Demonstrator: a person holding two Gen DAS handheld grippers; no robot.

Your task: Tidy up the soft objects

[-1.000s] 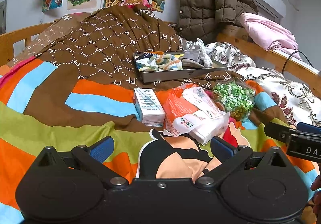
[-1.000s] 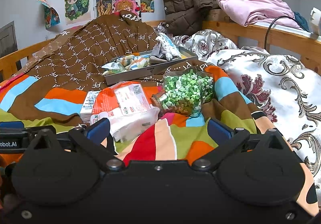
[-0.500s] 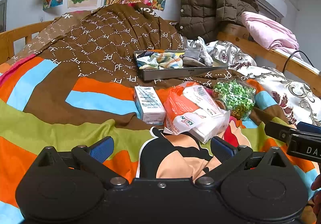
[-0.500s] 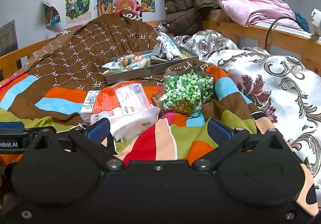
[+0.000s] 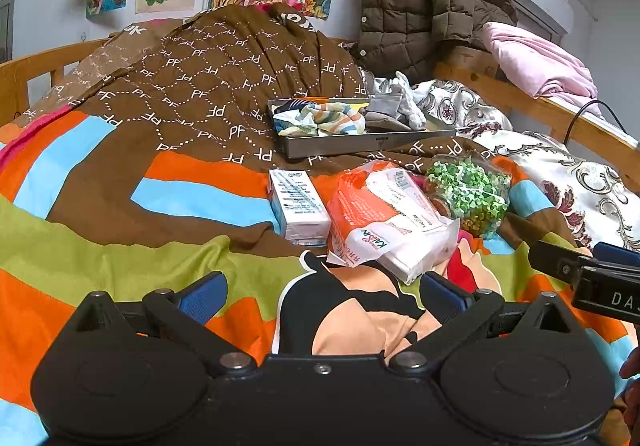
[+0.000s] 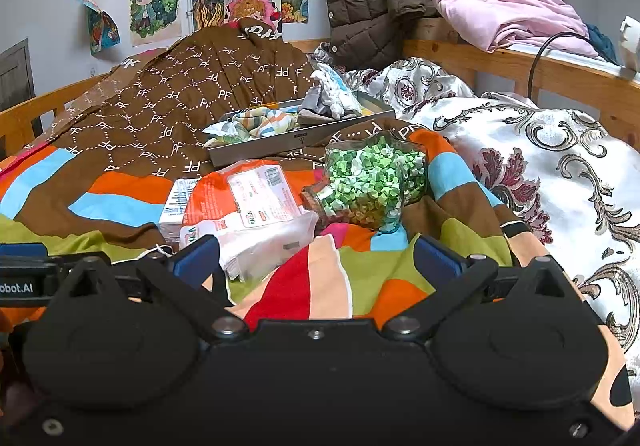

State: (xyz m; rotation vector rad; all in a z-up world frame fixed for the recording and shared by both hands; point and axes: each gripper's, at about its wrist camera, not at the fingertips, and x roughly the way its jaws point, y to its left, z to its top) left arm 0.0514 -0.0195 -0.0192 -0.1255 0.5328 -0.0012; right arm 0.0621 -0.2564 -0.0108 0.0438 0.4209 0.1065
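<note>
On the striped blanket (image 5: 120,254) lay an orange-and-white tissue pack (image 5: 384,218), crinkled and glossy, between a small white carton (image 5: 298,204) and a jar of green paper stars (image 5: 468,194). Behind stood a metal tray (image 5: 360,142) of cloths. The left gripper (image 5: 320,294) and right gripper (image 6: 316,258) hovered near, both spread wide, empty.

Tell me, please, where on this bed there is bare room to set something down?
The striped blanket left of the white carton is free, and the patch before the tissue pack. Carton, pack and jar crowd together; the tray behind is full of cloths.
</note>
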